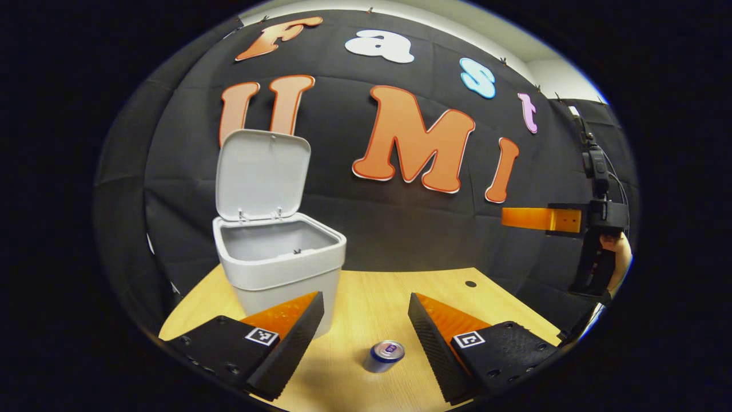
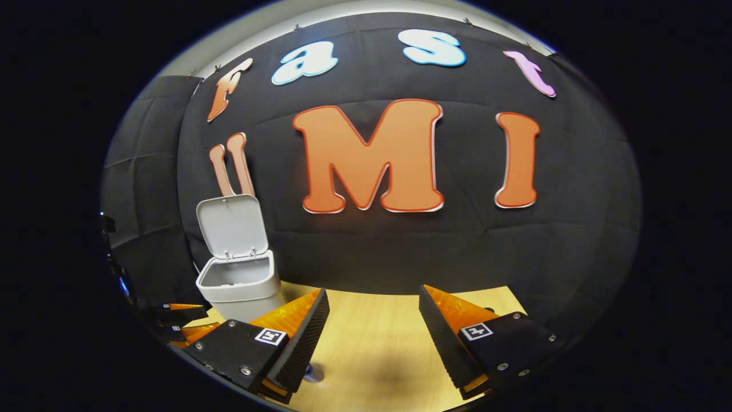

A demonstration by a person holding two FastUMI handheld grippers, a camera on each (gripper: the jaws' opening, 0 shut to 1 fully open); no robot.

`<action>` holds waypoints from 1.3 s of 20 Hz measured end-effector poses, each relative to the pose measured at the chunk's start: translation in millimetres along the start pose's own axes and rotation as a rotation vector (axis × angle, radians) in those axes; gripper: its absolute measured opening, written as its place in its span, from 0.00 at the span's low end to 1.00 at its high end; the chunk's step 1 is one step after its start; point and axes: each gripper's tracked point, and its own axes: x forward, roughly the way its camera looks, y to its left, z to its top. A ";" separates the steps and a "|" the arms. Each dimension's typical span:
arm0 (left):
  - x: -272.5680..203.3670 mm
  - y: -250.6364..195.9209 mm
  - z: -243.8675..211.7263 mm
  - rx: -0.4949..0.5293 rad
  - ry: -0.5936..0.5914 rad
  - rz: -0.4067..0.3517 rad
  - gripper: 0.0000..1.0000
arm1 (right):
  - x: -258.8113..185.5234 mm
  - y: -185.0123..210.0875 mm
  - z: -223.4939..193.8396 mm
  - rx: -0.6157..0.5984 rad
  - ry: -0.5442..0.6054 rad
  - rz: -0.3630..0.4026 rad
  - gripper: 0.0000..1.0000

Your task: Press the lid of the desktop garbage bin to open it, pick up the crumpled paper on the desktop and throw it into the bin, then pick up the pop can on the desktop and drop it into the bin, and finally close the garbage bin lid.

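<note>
We take the bin [image 1: 280,269] as our mark — it stands on the table [image 1: 394,297], close before the booth wall, its lid [image 1: 262,174] raised upright at its back edge. The pop can [image 1: 385,356] stands on the table right of the bin and nearer to us — between the left hand-held gripper's [image 1: 366,332] spread fingers. The right hand-held gripper [image 1: 543,220] hangs far right of the bin, above the table's edge.

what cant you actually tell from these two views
- Inside of the bin: left gripper view and right gripper view both look in at a shallow angle, so its front wall hides the bottom; whether the crumpled paper is in there cannot be told.
- Pop can: in the right gripper view the right gripper's own finger covers most of it.
</note>
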 end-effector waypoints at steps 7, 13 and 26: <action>39.1 -40.0 -91.9 -0.026 0.238 -0.064 0.95 | -21.1 -58.0 -32.9 0.045 0.054 -0.086 0.95; 56.5 -37.0 -159.1 0.022 0.419 -0.022 0.97 | -25.7 -90.7 -52.3 0.078 0.085 -0.131 0.95; 91.8 -31.6 -222.5 0.031 0.613 0.000 0.98 | -12.6 -112.6 -83.0 0.114 0.152 -0.160 0.95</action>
